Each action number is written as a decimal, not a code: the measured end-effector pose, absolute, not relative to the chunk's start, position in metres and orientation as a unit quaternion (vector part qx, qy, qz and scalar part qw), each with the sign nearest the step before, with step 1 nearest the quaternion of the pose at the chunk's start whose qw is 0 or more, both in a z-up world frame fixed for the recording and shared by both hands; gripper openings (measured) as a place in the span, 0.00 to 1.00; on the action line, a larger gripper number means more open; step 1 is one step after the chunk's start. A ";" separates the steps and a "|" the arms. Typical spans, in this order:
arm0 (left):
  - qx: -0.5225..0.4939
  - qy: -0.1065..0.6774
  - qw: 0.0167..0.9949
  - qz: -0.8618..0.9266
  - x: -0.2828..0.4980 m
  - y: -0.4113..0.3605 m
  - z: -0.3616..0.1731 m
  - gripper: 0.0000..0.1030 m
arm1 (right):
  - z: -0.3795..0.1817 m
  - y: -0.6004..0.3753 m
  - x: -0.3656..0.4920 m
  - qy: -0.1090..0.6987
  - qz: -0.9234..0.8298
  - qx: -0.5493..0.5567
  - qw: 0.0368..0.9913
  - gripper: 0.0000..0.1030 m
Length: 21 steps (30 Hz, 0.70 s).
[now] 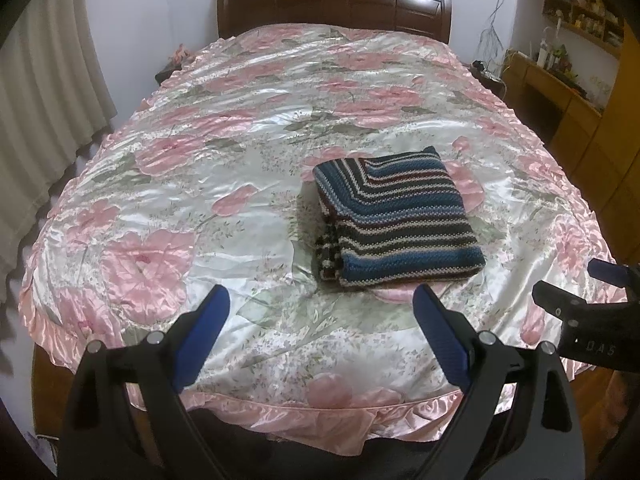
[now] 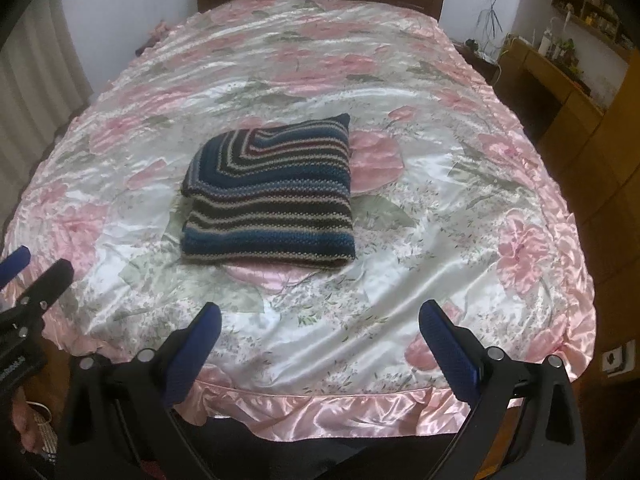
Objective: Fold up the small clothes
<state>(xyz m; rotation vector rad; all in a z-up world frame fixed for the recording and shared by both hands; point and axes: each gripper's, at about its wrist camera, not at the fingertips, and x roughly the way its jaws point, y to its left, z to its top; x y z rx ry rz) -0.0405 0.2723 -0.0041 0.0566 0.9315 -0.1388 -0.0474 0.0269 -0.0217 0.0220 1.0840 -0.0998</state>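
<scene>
A striped knit garment (image 1: pixel 394 220) in blue, black, white and maroon lies folded into a neat rectangle on the pink floral bedspread (image 1: pixel 200 184). In the right wrist view the same folded garment (image 2: pixel 272 196) sits a little left of centre on the bedspread (image 2: pixel 420 240). My left gripper (image 1: pixel 322 300) hangs open above the near edge of the bed, short of the garment, nothing between its blue pads. My right gripper (image 2: pixel 320 316) is likewise open and empty, held back from the garment. Each gripper shows at the edge of the other's view.
A dark wooden headboard (image 1: pixel 332 8) closes the far end of the bed. Curtains (image 1: pixel 44 120) hang on the left. Wooden cabinets and a cluttered shelf (image 1: pixel 576 92) stand on the right. The bedspread's ruffled edge (image 2: pixel 320 408) is just below my grippers.
</scene>
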 end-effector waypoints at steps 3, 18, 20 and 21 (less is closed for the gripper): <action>0.028 0.453 0.889 -0.061 -0.038 0.274 -0.008 0.90 | -0.023 0.022 -0.047 0.518 -0.042 0.027 0.854 0.97; 0.032 0.463 0.884 -0.055 -0.036 0.275 -0.017 0.90 | -0.024 0.018 -0.043 0.525 -0.036 0.039 0.850 0.97; 0.032 0.465 0.883 -0.054 -0.036 0.275 -0.018 0.90 | -0.024 0.018 -0.043 0.525 -0.037 0.037 0.849 0.97; 0.032 0.465 0.883 -0.054 -0.036 0.276 -0.018 0.90 | -0.024 0.018 -0.044 0.525 -0.039 0.036 0.849 0.97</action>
